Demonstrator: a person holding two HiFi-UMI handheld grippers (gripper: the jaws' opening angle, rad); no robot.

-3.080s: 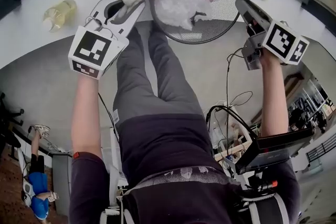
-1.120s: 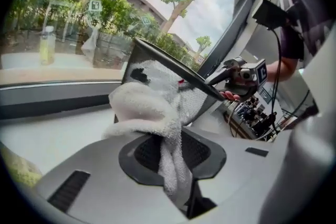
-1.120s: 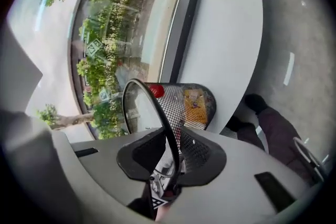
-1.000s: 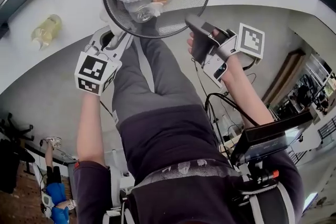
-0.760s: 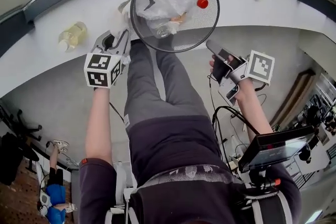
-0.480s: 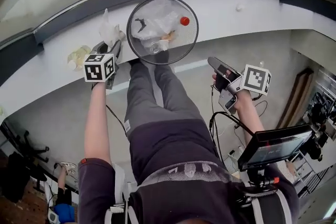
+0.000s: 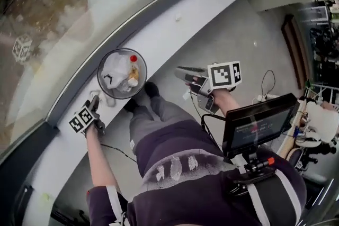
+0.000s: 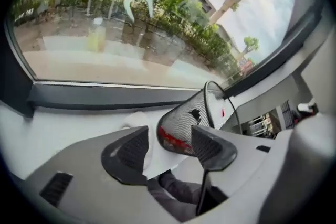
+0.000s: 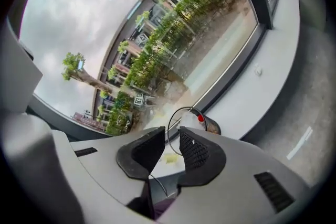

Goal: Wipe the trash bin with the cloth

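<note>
The black mesh trash bin (image 7: 122, 73) stands on the white window ledge (image 7: 175, 34), holding clear plastic and a red cap. In the left gripper view the bin (image 8: 189, 122) shows just beyond the jaws. My left gripper (image 7: 93, 105) is down-left of the bin; its jaws have just been opening and now stand wide. The white cloth (image 8: 152, 152) hangs loosely between them against the left pad (image 8: 131, 150). My right gripper (image 7: 180, 72) is raised right of the bin, a short way off. Its jaws opened slightly and stand a little apart, nothing between them (image 9: 171, 149).
The person's legs (image 7: 159, 119) stretch below the bin. A dark window frame (image 7: 106, 39) and the glass run behind the ledge. A monitor (image 7: 259, 124) on the chest rig sits at the right. Grey floor (image 7: 249, 34) lies right of the ledge.
The view has pulled back and swung, so the bin looks smaller. My left gripper moved left off the bin and opened. My right gripper rose and drew away from the bin.
</note>
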